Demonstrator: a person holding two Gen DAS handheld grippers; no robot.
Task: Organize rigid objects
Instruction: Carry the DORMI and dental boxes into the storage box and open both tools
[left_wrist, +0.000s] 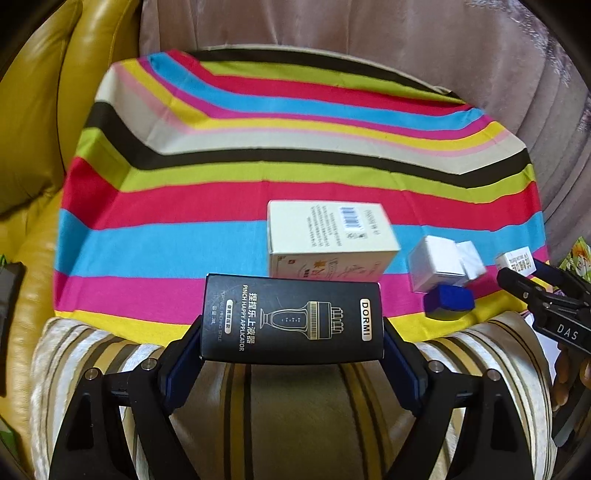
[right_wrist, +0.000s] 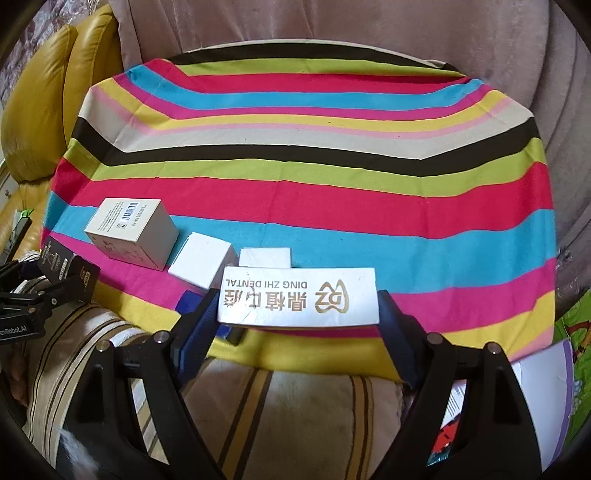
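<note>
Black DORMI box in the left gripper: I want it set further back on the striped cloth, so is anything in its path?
Yes. The cream cardboard box with a barcode lies directly beyond the black DORMI box held by the left gripper. The striped cloth behind and to the left of it looks bare.

— What am I working over?

— I see a striped cloth (left_wrist: 221, 206) spread across a sofa seat (left_wrist: 369, 37).

— What lies on it?

— A cream carton (left_wrist: 325, 229) lying flat, two small white boxes (left_wrist: 436, 262) touching each other just beside it, and a blue block (left_wrist: 448, 301) near the cloth's front edge.
</note>
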